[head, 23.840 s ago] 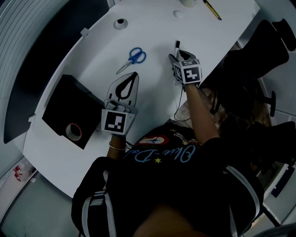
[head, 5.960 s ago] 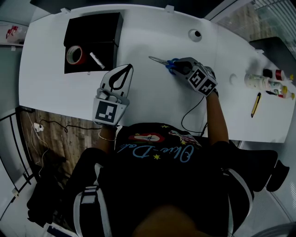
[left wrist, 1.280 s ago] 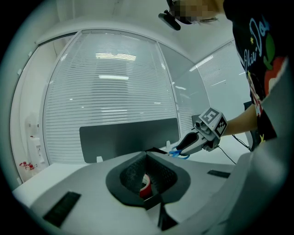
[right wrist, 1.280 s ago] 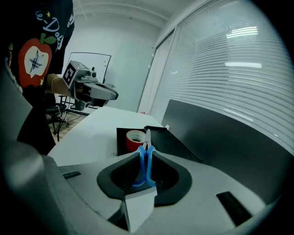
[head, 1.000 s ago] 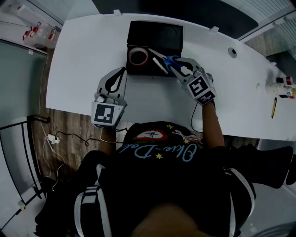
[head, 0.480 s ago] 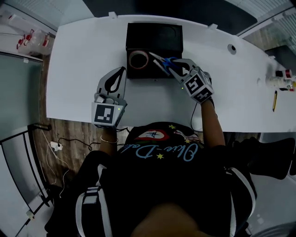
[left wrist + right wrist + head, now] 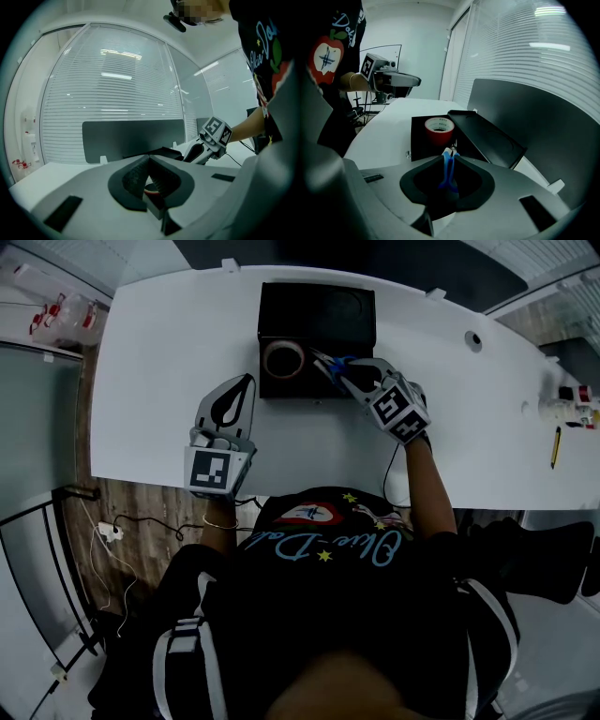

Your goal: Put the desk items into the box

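We are looking down on the table [image 7: 159,381], the box [image 7: 317,310] sitting at its far middle. The tape roll [image 7: 282,359] is lying inside, near left. Our right gripper [image 7: 352,371] is holding the scissors [image 7: 330,363] just right of it, and our left gripper [image 7: 248,382] is hanging just before the box's left corner.

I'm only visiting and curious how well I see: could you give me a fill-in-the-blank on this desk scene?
The right gripper grips blue-handled ____.
The red tape lies in the black ____.
The jaws of the left gripper are ____, holding nothing.
Missing words: scissors; box; shut.
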Demonstrator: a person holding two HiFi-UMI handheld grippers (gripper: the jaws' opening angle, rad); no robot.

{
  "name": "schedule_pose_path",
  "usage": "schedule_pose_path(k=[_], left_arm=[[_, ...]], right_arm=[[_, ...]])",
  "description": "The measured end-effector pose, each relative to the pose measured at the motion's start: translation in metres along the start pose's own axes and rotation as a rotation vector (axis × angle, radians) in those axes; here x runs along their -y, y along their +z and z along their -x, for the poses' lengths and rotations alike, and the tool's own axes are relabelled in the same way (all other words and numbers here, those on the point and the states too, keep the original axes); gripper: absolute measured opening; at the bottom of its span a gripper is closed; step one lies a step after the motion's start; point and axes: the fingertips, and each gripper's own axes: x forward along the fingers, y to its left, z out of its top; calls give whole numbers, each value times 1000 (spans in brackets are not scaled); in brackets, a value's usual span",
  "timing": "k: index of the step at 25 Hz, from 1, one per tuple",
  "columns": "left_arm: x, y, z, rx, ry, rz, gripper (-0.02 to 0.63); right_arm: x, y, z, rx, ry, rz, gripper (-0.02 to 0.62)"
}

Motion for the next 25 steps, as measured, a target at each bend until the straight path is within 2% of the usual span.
schedule_pose_path(k=[5, 9, 18, 25], left_arm=[[-1, -1, 1, 2, 9, 5, -6], [0, -1, 3, 1, 12, 5, -6], [2, 2, 3, 3, 15, -3, -6], [5, 7, 4, 12, 7, -14, -6]], right_arm=[[2, -1, -1, -21, -2, 17, 20], [5, 3, 0, 19, -4, -30, 20], [4, 2, 4, 30, -10, -29, 20], [8, 8, 17, 79, -39, -44, 21]])
